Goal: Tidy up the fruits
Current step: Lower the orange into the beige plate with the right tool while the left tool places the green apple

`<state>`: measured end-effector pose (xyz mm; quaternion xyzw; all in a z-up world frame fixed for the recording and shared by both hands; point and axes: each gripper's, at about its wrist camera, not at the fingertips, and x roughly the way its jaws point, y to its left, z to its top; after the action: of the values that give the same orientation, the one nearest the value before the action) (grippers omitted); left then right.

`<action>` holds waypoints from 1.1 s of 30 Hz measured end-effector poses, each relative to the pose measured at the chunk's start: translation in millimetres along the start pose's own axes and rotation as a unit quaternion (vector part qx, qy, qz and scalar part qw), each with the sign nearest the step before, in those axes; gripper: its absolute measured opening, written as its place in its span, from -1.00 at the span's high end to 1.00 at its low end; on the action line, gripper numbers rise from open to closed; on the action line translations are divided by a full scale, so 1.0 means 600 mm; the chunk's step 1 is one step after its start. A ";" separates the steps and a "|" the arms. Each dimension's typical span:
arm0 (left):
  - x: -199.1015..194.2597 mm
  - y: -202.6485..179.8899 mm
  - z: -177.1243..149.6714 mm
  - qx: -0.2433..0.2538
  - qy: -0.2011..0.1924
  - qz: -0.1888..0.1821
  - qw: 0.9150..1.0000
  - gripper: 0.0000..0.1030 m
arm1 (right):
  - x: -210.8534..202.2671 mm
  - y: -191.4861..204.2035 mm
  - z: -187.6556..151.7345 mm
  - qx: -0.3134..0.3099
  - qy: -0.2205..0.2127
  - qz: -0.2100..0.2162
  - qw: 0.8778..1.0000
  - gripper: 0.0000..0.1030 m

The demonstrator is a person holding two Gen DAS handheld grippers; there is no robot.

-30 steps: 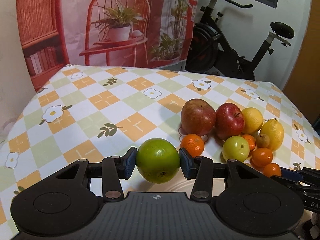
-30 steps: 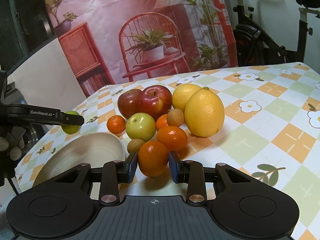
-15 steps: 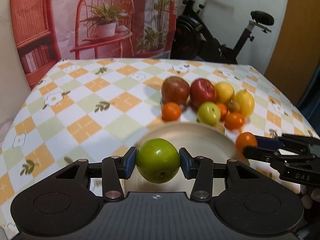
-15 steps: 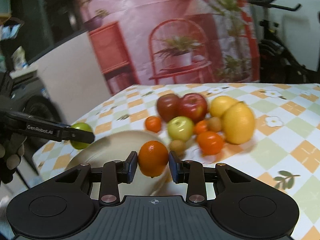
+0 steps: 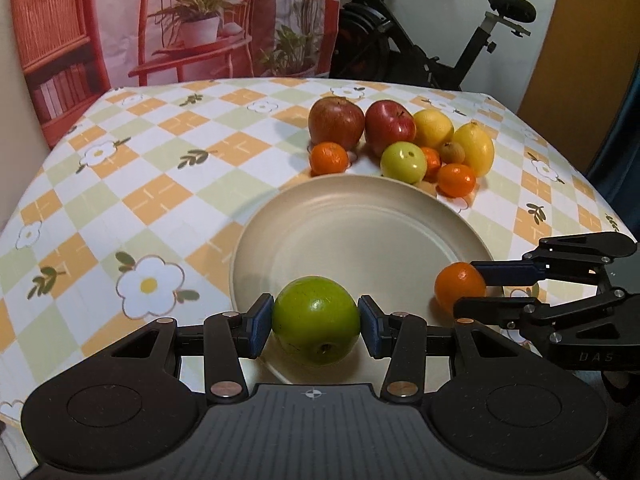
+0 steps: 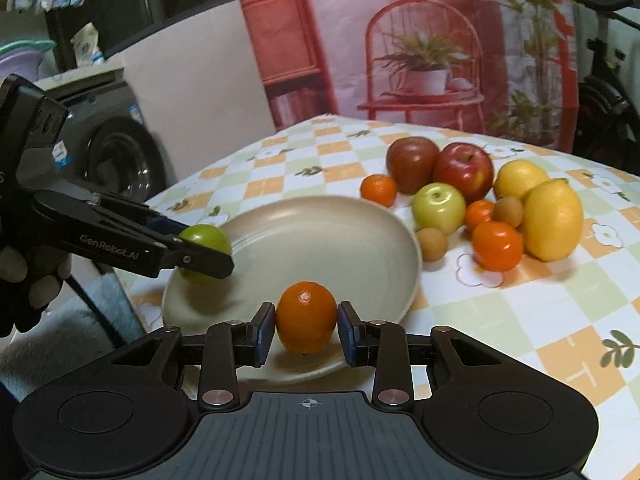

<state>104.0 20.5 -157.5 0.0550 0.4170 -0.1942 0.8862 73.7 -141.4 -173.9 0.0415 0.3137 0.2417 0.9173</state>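
Note:
My left gripper (image 5: 316,322) is shut on a green apple (image 5: 316,320), held over the near rim of a bare cream plate (image 5: 360,232). My right gripper (image 6: 307,327) is shut on a small orange (image 6: 307,318) above the plate's (image 6: 320,236) near edge. From the left wrist view the orange (image 5: 459,285) hangs at the plate's right side. In the right wrist view the green apple (image 6: 204,240) shows at the plate's left rim, partly hidden by the left gripper's fingers (image 6: 204,260).
Beyond the plate lies a fruit pile: two red apples (image 5: 362,122), two lemons (image 5: 474,148), a pale green apple (image 5: 403,162), several small oranges (image 5: 329,158) and small brown fruits (image 6: 432,243). A gloved hand (image 6: 24,280) holds the left gripper. The table edge (image 5: 600,200) runs close on the right.
Both grippers have drawn back from the fruit pile toward the plate, carrying the green apple and the orange. The plate now lies under both; the grips are unchanged.

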 end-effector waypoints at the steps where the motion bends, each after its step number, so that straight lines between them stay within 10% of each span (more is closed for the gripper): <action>1: 0.001 -0.001 -0.002 -0.001 0.001 0.000 1.000 0.06 | 0.000 -0.001 -0.001 0.001 0.002 0.002 1.000 0.40; 33: -0.017 -0.014 -0.027 -0.032 0.003 -0.048 0.998 -0.06 | 0.008 0.013 -0.007 -0.003 0.035 0.072 0.997 0.32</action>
<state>83.1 19.9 -159.6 0.0067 0.4278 -0.2231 0.8759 71.2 -132.8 -177.8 0.0527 0.3412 0.3098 0.8859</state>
